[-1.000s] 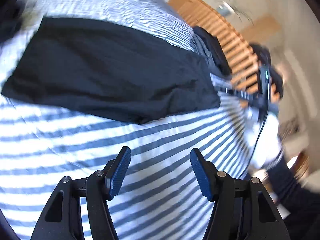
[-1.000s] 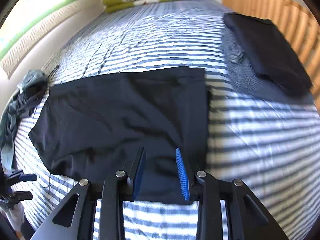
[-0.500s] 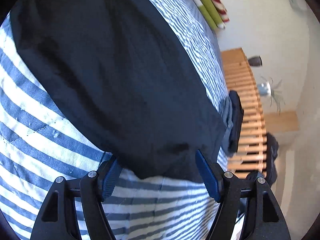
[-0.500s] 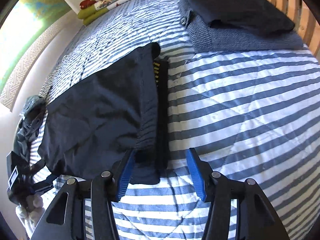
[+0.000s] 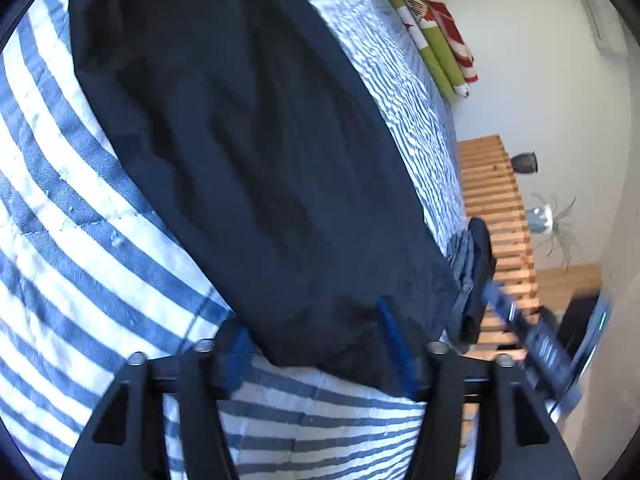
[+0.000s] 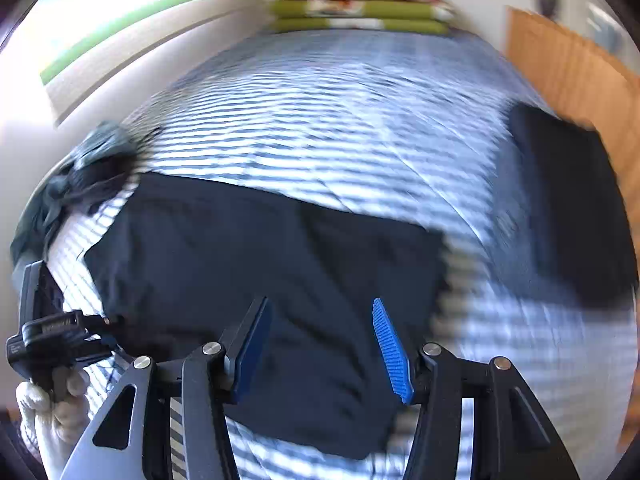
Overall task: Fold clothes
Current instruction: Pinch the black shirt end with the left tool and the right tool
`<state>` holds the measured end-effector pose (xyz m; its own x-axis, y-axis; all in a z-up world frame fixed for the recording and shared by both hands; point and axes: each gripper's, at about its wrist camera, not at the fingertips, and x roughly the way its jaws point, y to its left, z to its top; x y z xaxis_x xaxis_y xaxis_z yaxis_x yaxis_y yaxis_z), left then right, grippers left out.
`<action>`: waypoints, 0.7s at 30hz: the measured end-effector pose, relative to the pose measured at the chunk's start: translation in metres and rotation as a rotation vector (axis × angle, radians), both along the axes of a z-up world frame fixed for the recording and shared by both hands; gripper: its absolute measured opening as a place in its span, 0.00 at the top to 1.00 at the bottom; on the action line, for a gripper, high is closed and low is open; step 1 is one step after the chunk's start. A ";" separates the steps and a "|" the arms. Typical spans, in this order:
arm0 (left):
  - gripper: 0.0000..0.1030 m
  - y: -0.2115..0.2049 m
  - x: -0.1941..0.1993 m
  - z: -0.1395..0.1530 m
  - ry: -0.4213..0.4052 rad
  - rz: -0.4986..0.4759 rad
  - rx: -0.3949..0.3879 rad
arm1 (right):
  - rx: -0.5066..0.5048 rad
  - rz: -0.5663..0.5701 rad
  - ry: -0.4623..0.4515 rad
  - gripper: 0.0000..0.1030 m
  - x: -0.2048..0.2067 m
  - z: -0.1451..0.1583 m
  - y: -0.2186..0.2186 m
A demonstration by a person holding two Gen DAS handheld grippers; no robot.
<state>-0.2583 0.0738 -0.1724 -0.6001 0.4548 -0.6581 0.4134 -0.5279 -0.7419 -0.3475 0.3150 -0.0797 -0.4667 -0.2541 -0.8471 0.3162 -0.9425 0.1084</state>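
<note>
A dark navy garment (image 5: 248, 152) lies flat on the blue-and-white striped bedcover (image 5: 72, 240). My left gripper (image 5: 316, 350) stands open at its near edge. The cloth's corner lies between the wide-set blue pads (image 5: 394, 344), which do not press on it. In the right wrist view, which is blurred by motion, my right gripper (image 6: 320, 344) hovers open over the same garment (image 6: 260, 248) with nothing between its pads. That view shows the left gripper (image 6: 52, 332) at the lower left in a white-gloved hand (image 6: 52, 408). The right gripper (image 5: 540, 340) shows blurred in the left wrist view.
A folded dark garment on a grey one (image 6: 568, 200) lies by the wooden slatted rail (image 6: 572, 68) on the right. Crumpled grey-green clothes (image 6: 80, 168) sit at the bed's left edge. Green and red folded bedding (image 6: 360, 8) is stacked at the head.
The left gripper rolled and sank toward the garment's near edge, which now lies between its jaws. The right gripper opened wider and swung from the garment's side edge to above its middle.
</note>
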 end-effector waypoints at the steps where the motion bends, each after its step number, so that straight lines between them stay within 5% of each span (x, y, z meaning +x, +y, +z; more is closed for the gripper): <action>1: 0.27 0.003 -0.004 0.005 0.001 -0.013 -0.022 | 0.006 0.027 -0.003 0.53 -0.014 0.000 -0.008; 7: 0.31 0.009 -0.009 0.001 -0.013 -0.011 -0.039 | 0.091 0.226 -0.039 0.53 -0.096 -0.019 -0.072; 15: 0.78 0.011 -0.021 -0.012 -0.017 -0.027 -0.028 | 0.163 0.430 -0.158 0.53 -0.145 -0.079 -0.127; 19: 0.87 0.017 -0.028 -0.015 -0.005 -0.033 -0.023 | 0.176 0.502 -0.212 0.53 -0.145 -0.099 -0.138; 21: 0.88 0.021 -0.029 -0.016 0.003 -0.033 -0.025 | 0.147 0.525 -0.215 0.66 -0.141 -0.098 -0.137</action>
<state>-0.2873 0.0950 -0.1882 -0.5868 0.4579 -0.6679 0.3934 -0.5597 -0.7294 -0.4889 0.1780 -0.1777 -0.1240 -0.2773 -0.9527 0.7304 -0.6754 0.1015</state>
